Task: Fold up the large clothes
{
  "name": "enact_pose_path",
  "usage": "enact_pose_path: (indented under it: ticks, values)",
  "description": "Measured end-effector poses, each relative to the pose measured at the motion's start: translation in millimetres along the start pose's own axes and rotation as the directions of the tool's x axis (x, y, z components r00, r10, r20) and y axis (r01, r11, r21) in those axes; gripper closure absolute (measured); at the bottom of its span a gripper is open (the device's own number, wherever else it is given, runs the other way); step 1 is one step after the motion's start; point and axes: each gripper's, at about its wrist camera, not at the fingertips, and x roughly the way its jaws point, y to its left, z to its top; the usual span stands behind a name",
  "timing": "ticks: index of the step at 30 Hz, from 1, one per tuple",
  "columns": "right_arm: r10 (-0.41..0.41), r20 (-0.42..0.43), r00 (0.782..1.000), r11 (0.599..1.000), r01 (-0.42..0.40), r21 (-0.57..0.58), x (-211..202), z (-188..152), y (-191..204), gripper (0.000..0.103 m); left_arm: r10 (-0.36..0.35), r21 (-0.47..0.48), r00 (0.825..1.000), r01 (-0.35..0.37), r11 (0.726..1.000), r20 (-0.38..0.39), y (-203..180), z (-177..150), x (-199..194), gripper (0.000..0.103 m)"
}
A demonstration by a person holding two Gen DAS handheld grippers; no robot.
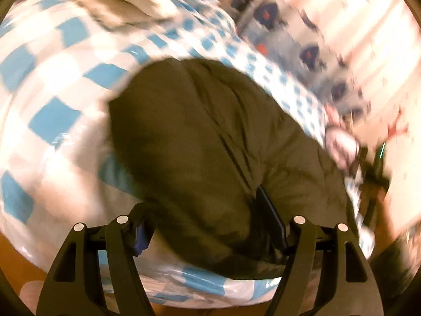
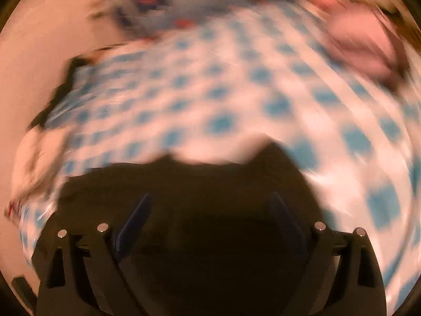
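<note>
A dark olive-brown garment (image 1: 200, 137) lies bunched on a blue-and-white checked cloth (image 1: 52, 84). In the left wrist view my left gripper (image 1: 205, 229) stands wide over the garment's near end. Its left pad (image 1: 139, 237) is at the cloth's edge and its right finger (image 1: 271, 218) rests against a fold. The jaws look open, with the fabric between them. The right wrist view is blurred. There my right gripper (image 2: 210, 221) is open wide above the same dark garment (image 2: 200, 184), which fills the space between the fingers. The checked cloth (image 2: 210, 92) spreads beyond it.
A cream cloth (image 1: 110, 2) is heaped at the far left of the checked surface. Grey fabric with dark blue shapes (image 1: 289, 26) runs along the right side. A pink item (image 1: 339, 139) (image 2: 363, 44) sits near the edge. Brown floor (image 1: 15, 258) shows at lower left.
</note>
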Motion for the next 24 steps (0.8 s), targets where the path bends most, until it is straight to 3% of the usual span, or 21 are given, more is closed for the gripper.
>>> enact_pose_path:
  ticks: [1,2,4,7,9,11,12,15,17,18,20,22,24]
  values:
    - [0.02,-0.059,0.998,1.0,-0.021,-0.008,14,-7,-12,0.014,0.008,-0.029,1.0,-0.008,1.0,0.005,5,2,0,0.027]
    - [0.035,-0.038,0.999,0.999,-0.036,-0.022,12,-12,-15,0.014,0.034,-0.075,0.999,-0.033,0.997,0.007,12,4,1,0.023]
    - [0.09,0.028,0.996,0.996,-0.09,-0.014,-8,-17,-16,0.014,0.024,-0.112,1.0,-0.026,0.993,-0.018,18,6,5,0.023]
    - [0.227,0.155,0.962,0.973,-0.229,-0.004,-50,-35,-22,0.014,0.001,-0.127,0.999,-0.007,0.992,-0.041,20,8,8,0.022]
    - [0.184,0.169,0.968,0.983,-0.181,-0.033,-61,-50,-27,0.013,-0.042,-0.166,0.997,0.03,0.986,-0.068,26,12,15,0.022]
    - [0.053,0.121,0.991,0.996,-0.043,-0.078,-57,-67,-30,0.011,-0.067,-0.214,0.994,0.048,0.976,-0.082,34,15,23,0.022]
    - [0.028,0.147,0.989,0.995,-0.014,-0.099,-64,-80,-29,0.011,-0.082,-0.243,0.992,0.057,0.968,-0.095,39,17,28,0.022]
    - [0.096,0.239,0.966,0.973,-0.04,-0.229,-99,-114,8,0.011,-0.117,-0.301,0.988,0.083,0.95,-0.097,47,23,35,0.022]
    - [0.17,0.239,0.956,0.914,-0.062,-0.4,-114,-143,53,0.011,-0.119,-0.316,0.989,0.084,0.945,-0.093,47,31,36,0.022]
    - [0.219,0.229,0.949,0.858,-0.076,-0.508,-119,-157,88,0.011,-0.133,-0.319,0.987,0.096,0.943,-0.095,47,35,37,0.022]
    - [0.243,0.206,0.948,0.806,-0.079,-0.586,-118,-168,125,0.01,-0.156,-0.315,0.983,0.119,0.942,-0.093,41,44,35,0.022]
    - [0.323,0.139,0.936,0.769,-0.174,-0.615,-109,-174,163,0.01,-0.225,-0.283,0.973,0.2,0.938,-0.055,28,52,22,0.022]
    - [0.318,0.051,0.947,0.733,-0.211,-0.646,-92,-186,197,0.01,-0.247,-0.224,0.968,0.232,0.947,-0.04,17,55,9,0.022]
